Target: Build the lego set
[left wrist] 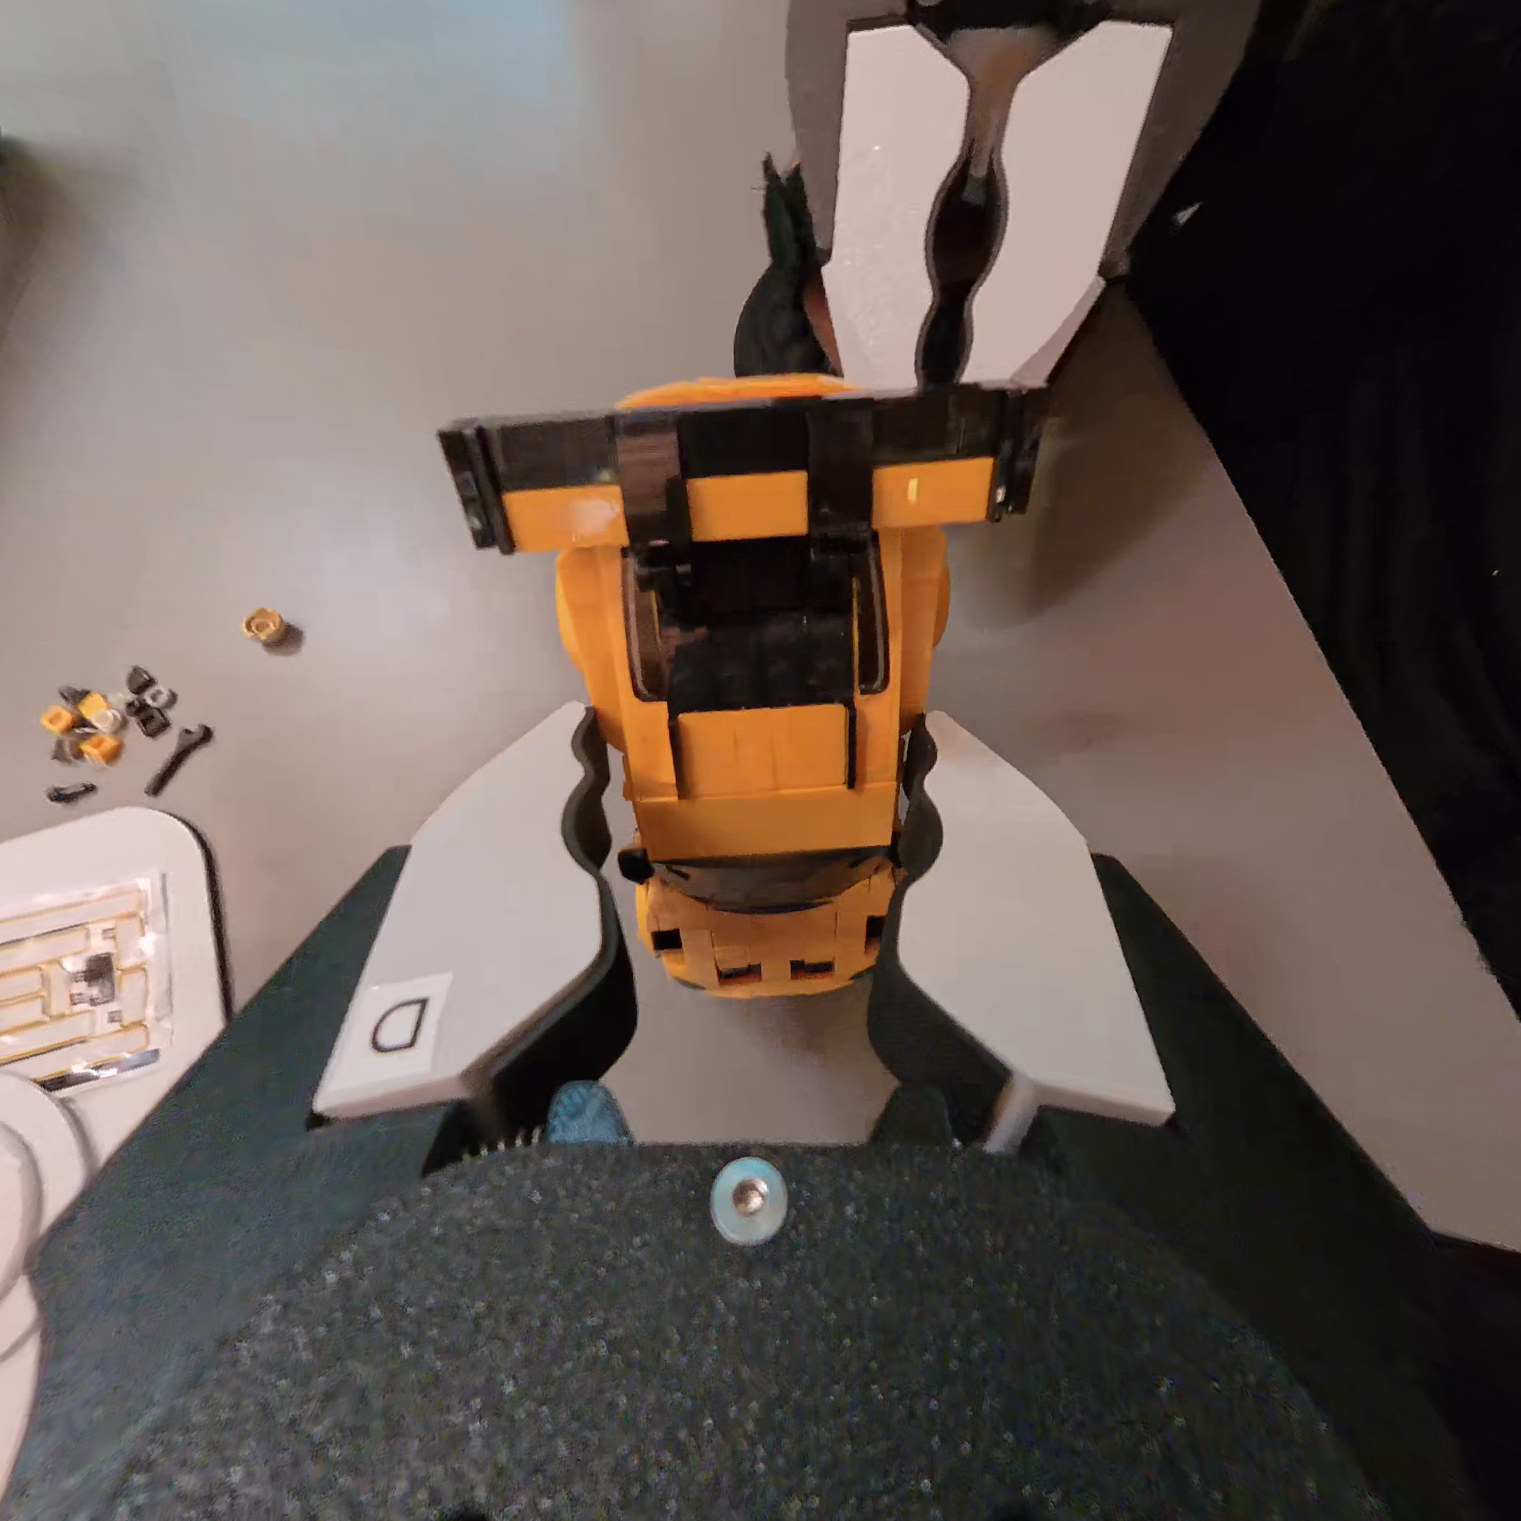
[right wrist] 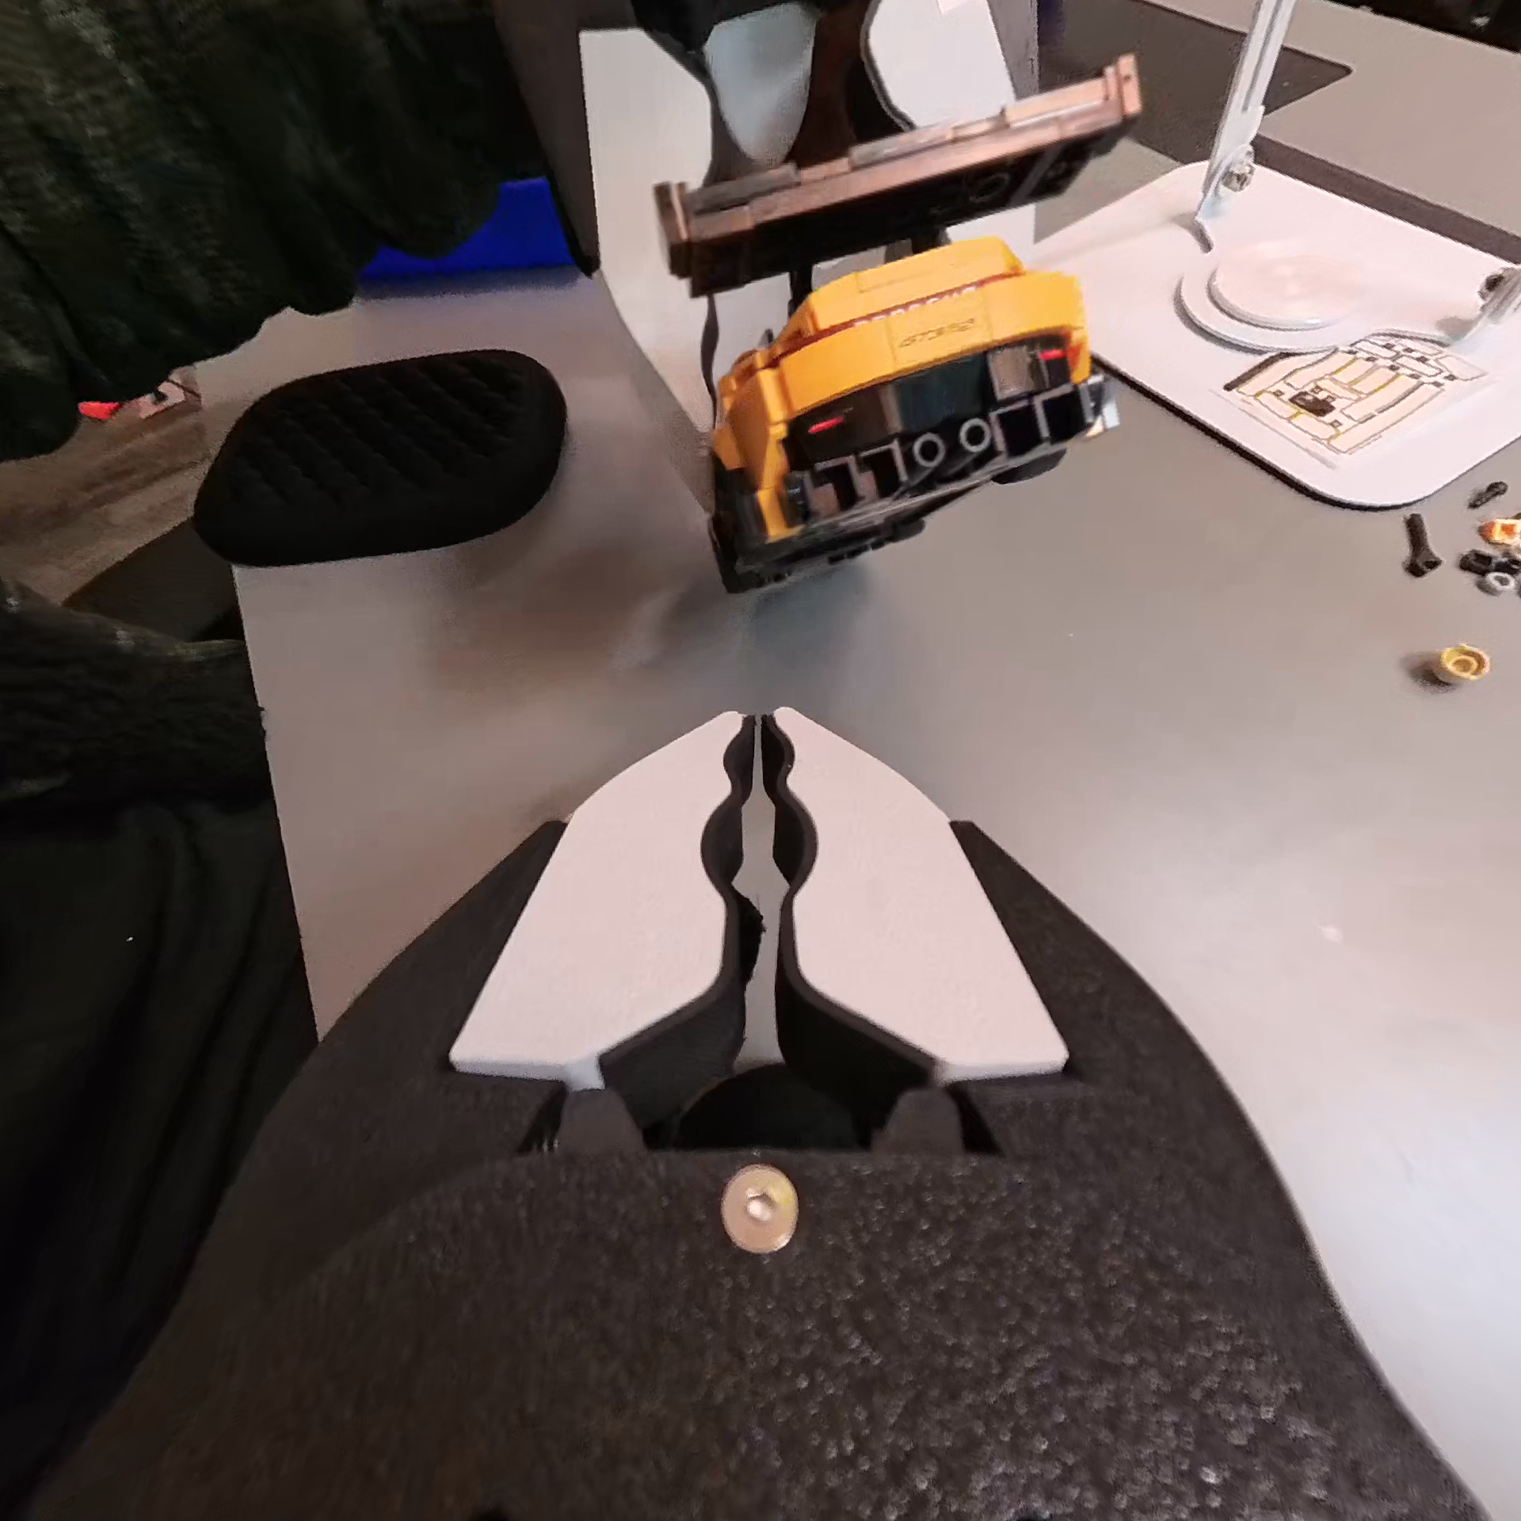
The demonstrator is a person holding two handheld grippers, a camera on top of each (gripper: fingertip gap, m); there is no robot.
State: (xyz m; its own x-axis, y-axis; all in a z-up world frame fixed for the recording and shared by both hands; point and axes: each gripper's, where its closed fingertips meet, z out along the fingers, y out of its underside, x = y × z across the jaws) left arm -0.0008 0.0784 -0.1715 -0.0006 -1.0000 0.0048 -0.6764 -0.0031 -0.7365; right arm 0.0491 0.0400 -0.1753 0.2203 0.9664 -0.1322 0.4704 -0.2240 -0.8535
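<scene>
Grey table (right wrist: 1070,823), smooth and matte. To the right of the right gripper (right wrist: 759,718), a small gold round piece (right wrist: 1459,663) alone, a cluster of small black and orange loose pieces (right wrist: 1481,551) beyond it, then a white mat (right wrist: 1152,387) bearing a sticker sheet (right wrist: 1350,379) and a white stand base (right wrist: 1317,296).

Desk workspace: grey table (right wrist: 1070,823), white lamp base (right wrist: 1284,304).

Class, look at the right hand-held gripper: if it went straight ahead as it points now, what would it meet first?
Probably the rear of the yellow toy car, which the left hand-held gripper holds above the table; depth is unclear.
</scene>
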